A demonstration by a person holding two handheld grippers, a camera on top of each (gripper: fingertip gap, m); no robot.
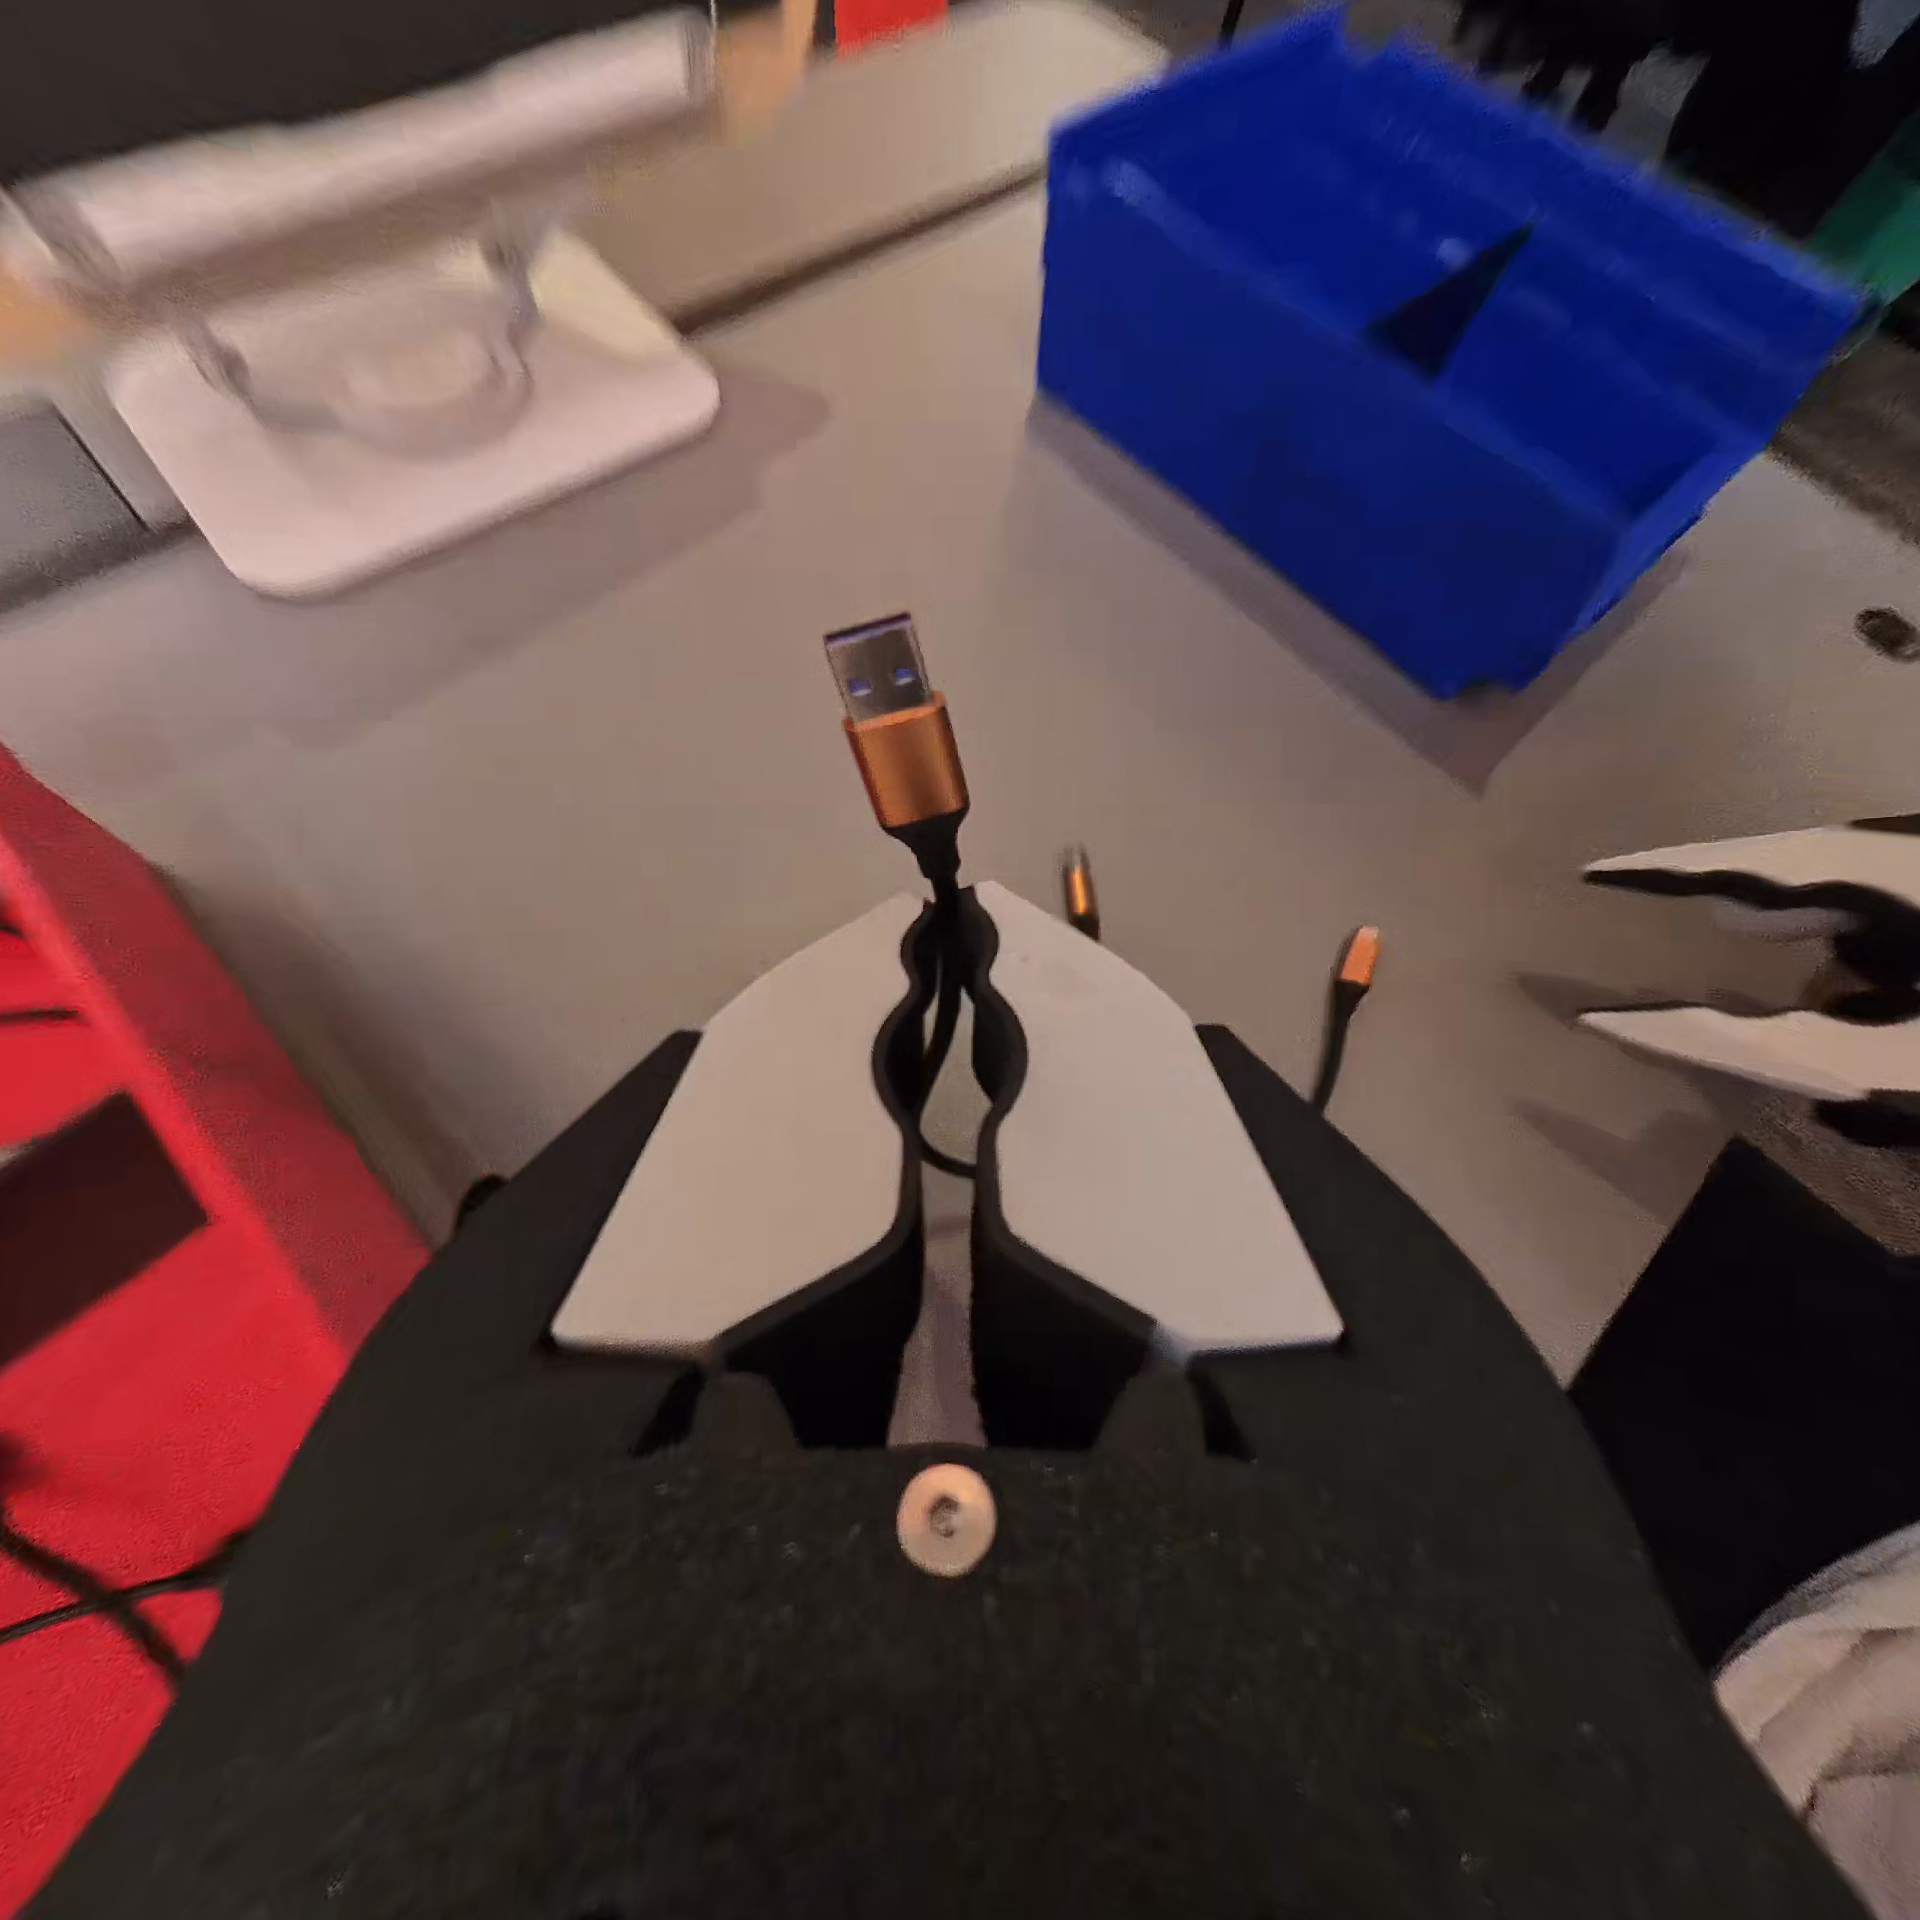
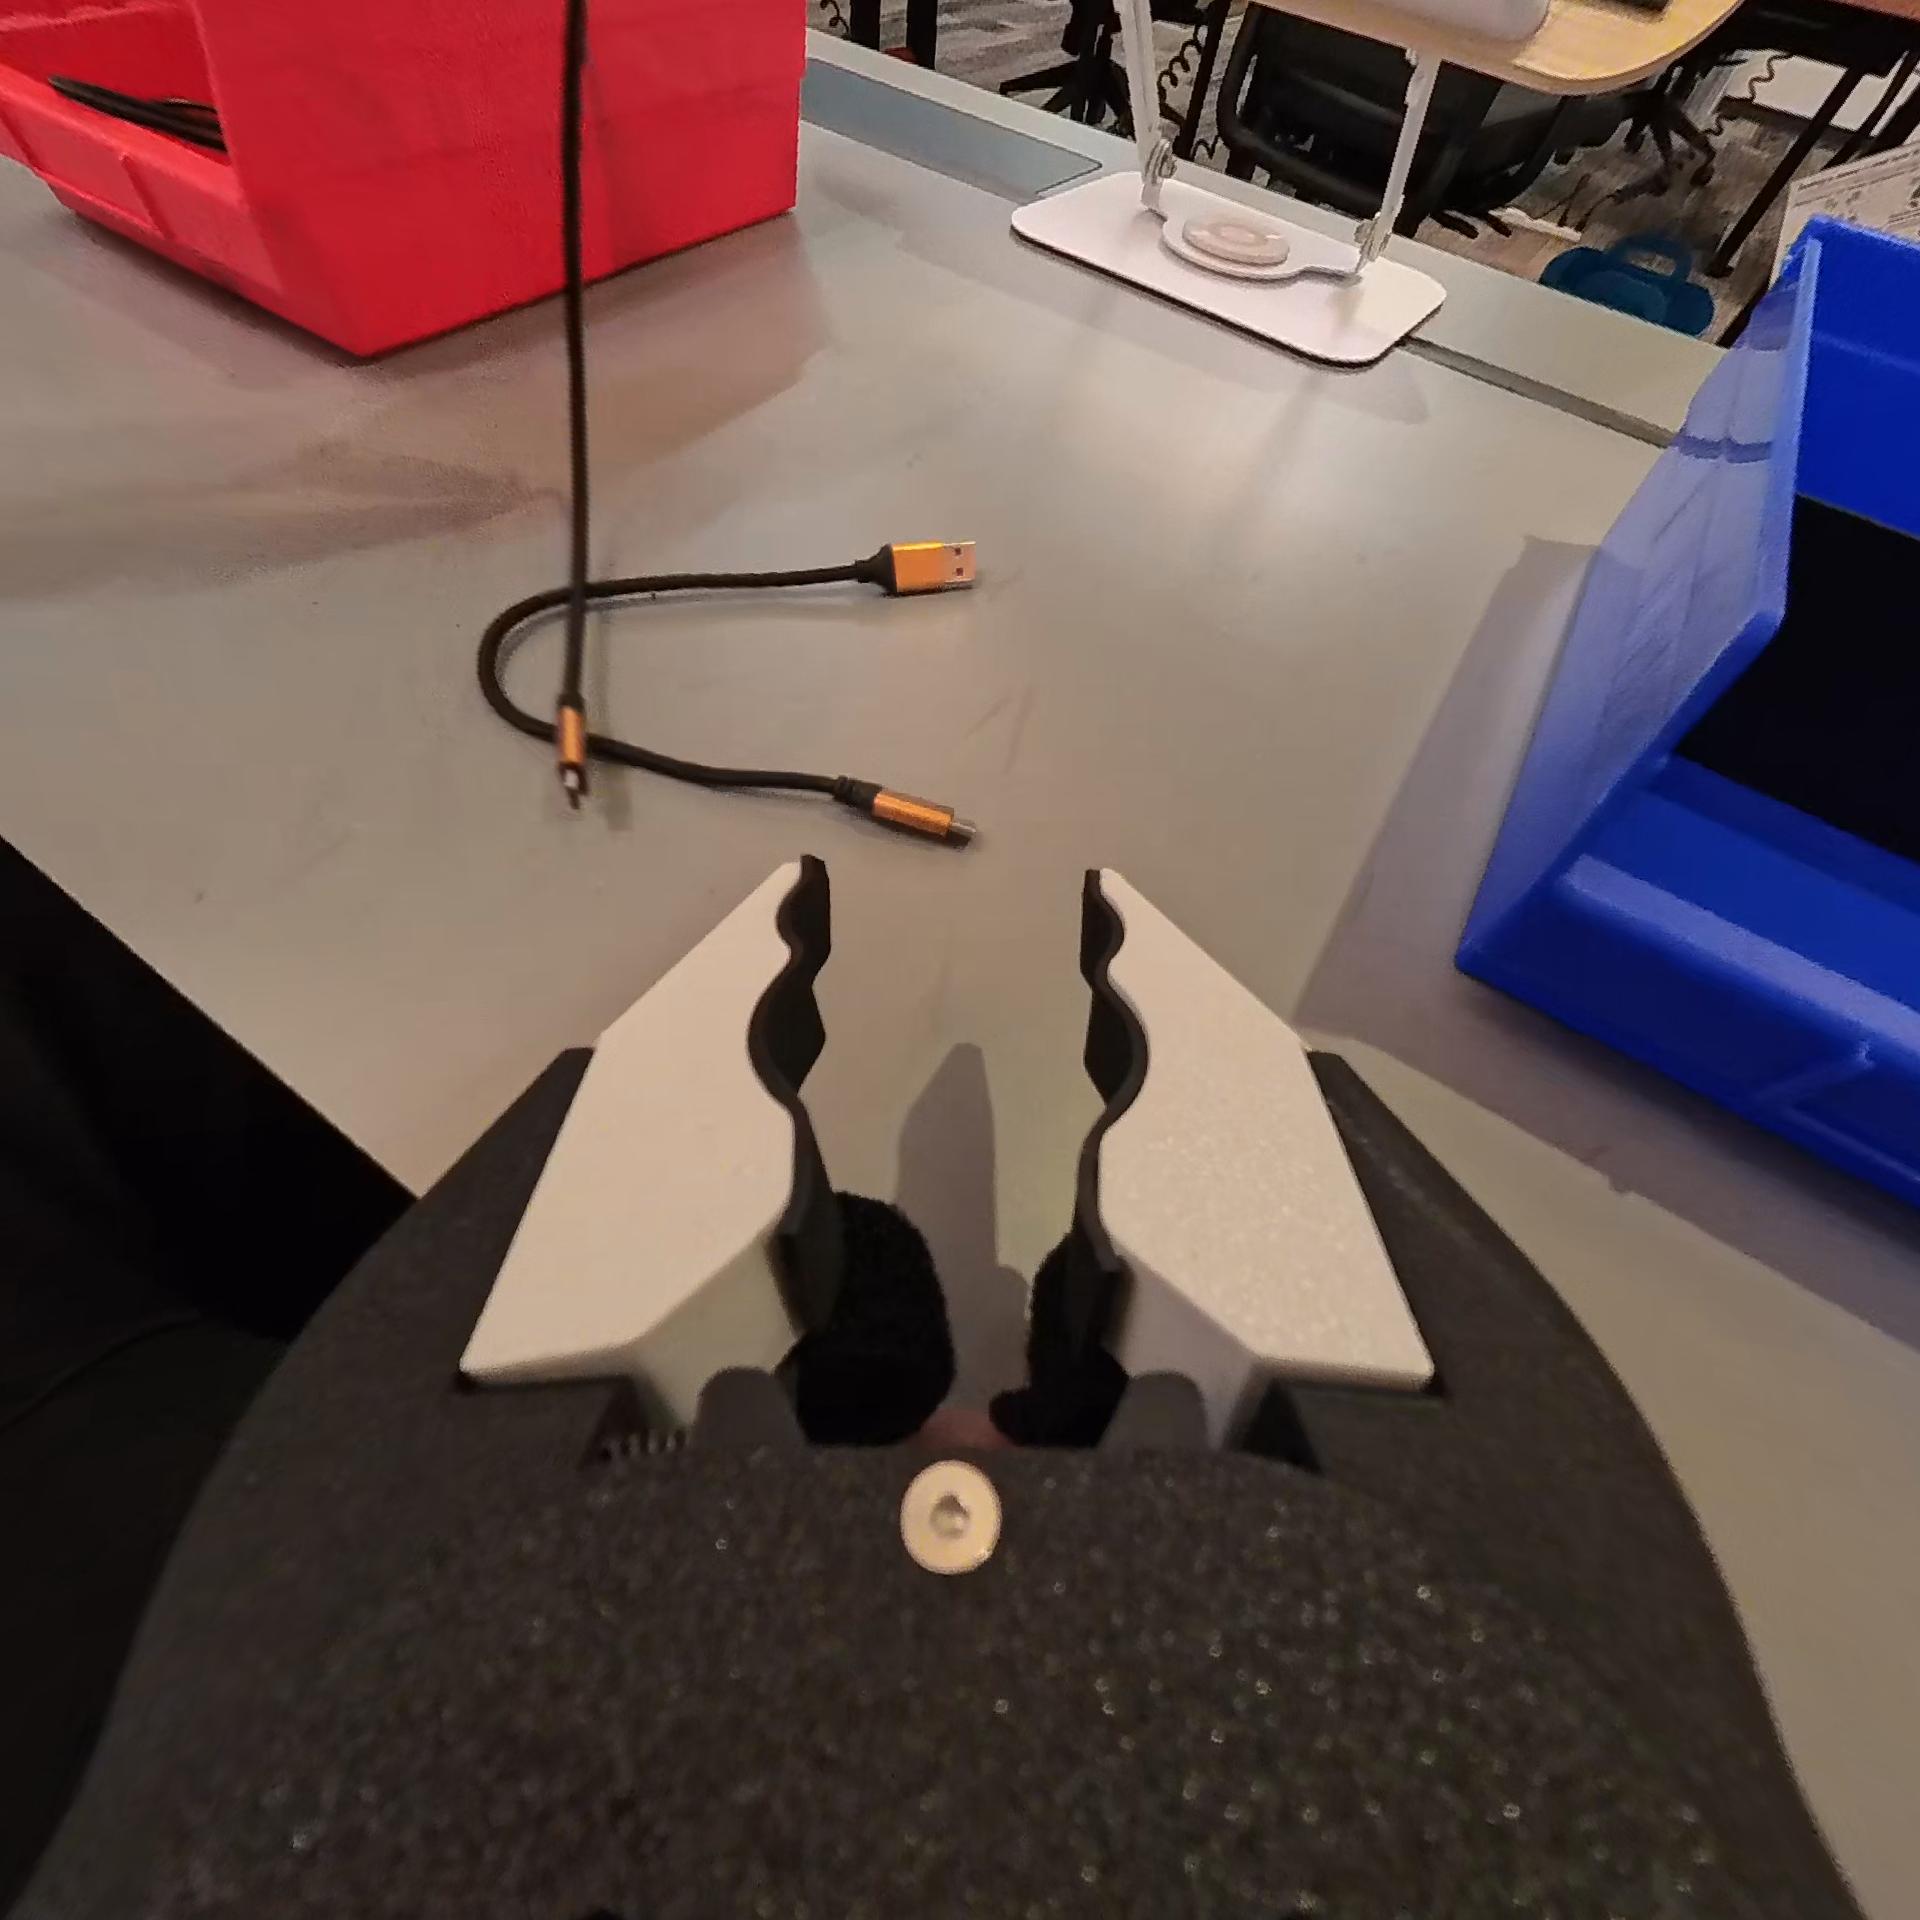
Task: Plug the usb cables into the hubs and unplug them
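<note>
My left gripper (image 1: 951, 899) is shut on a black braided USB cable just behind its orange-sleeved USB-A plug (image 1: 896, 727), which sticks up past the fingertips above the grey table. That cable hangs down in the right wrist view (image 2: 574, 364), its small orange end (image 2: 570, 750) dangling just above the table. A second black cable (image 2: 665, 592) lies curled on the table, with an orange USB-A plug (image 2: 930, 567) and a small orange plug (image 2: 914, 812). My right gripper (image 2: 956, 878) is open and empty, just short of that small plug. No hub shows in either view.
A blue bin (image 1: 1403, 395) stands at the right, also seen in the right wrist view (image 2: 1745, 790). A red bin (image 2: 416, 156) stands at the far left. A white stand base (image 2: 1231, 265) sits at the back. The other gripper (image 1: 1766, 987) shows at the right edge. There is about 25 cm between the tips of the two grippers.
</note>
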